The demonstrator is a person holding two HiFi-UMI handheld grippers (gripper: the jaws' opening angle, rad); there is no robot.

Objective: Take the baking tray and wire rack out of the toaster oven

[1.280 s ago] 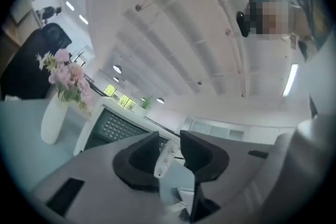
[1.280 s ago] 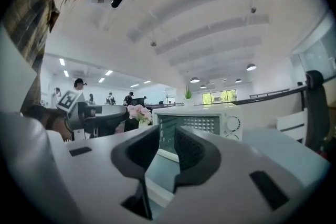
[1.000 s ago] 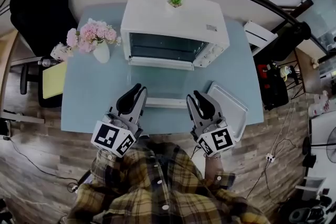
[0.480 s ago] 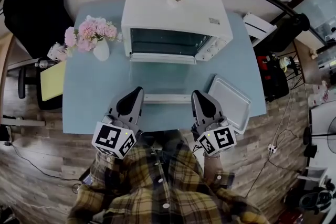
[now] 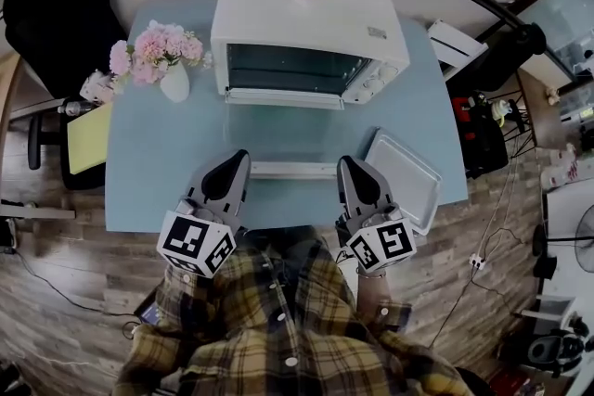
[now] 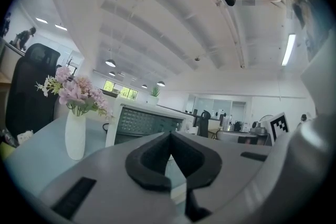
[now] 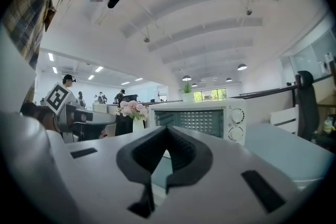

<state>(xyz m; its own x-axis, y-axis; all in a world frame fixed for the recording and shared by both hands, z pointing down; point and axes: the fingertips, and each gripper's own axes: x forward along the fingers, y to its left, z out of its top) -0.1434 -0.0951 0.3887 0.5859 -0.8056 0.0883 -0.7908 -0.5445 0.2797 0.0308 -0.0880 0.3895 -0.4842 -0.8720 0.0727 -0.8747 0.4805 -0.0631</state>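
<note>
The baking tray lies out on the surface at the right, just beside the right gripper; I cannot see the wire rack, which may be inside the toaster oven at the far side. The jaws of the right gripper and the left gripper are closed on nothing. The tray looks like thin metal, likely light, stiff and slippery, so pinch its raised rim; the rack should be light, stiff wire, best held by its front bar.

Bright, even ceiling-lamp light; all views bow strongly at dark-vignetted edges, and close foregrounds in both gripper views blur.
</note>
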